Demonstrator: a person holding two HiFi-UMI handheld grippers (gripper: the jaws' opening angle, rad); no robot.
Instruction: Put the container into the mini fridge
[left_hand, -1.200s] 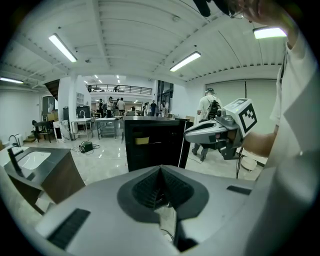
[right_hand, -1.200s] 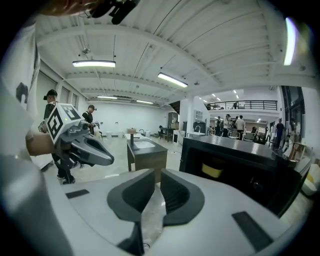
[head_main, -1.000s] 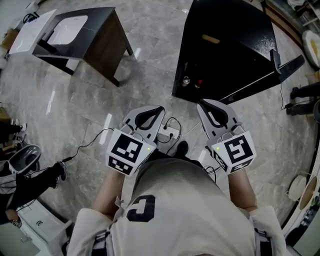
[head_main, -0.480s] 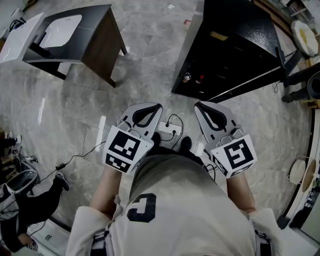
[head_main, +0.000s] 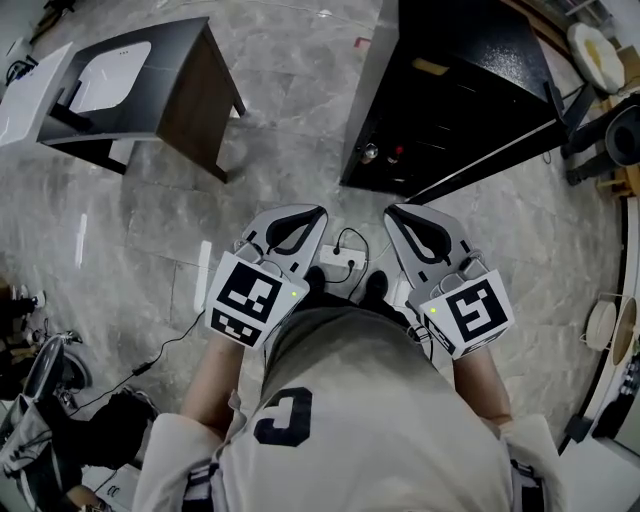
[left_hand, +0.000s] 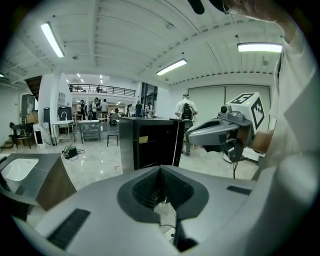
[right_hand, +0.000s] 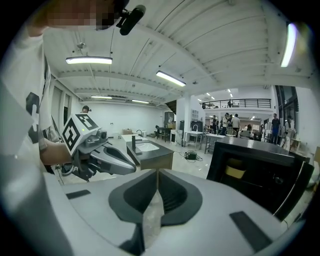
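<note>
Left hand-held gripper (head_main: 318, 214) is clenched on nothing: in its own view the ribbed pads meet at the tip, with only the floor (head_main: 290, 130) beyond them. We find the right hand-held gripper (head_main: 392, 213) the same, jaws pressed together and empty. We hold both low and close to the body at the centre of the head view, side by side and apart.

The mini fridge (head_main: 480, 60) stands at the upper right of that view, well apart from both tools, and its door appears swung open. Inside, on an upper shelf, we see a small yellow thing (head_main: 428, 68), which also shows in the right gripper view (right_hand: 232, 172). It may be the container, but it is too small for us to be sure, and we see no other candidate. The dark table (head_main: 185, 40) at the upper left carries only a white basin (head_main: 110, 75).

If that yellow piece is the container, we judge it light and fairly stiff, easy for one tool to carry. A smooth plastic wall could slide in the pads, so we would close across its narrower sides, low on the body rather than on a lid or rim, and keep it level in case it holds anything.
</note>
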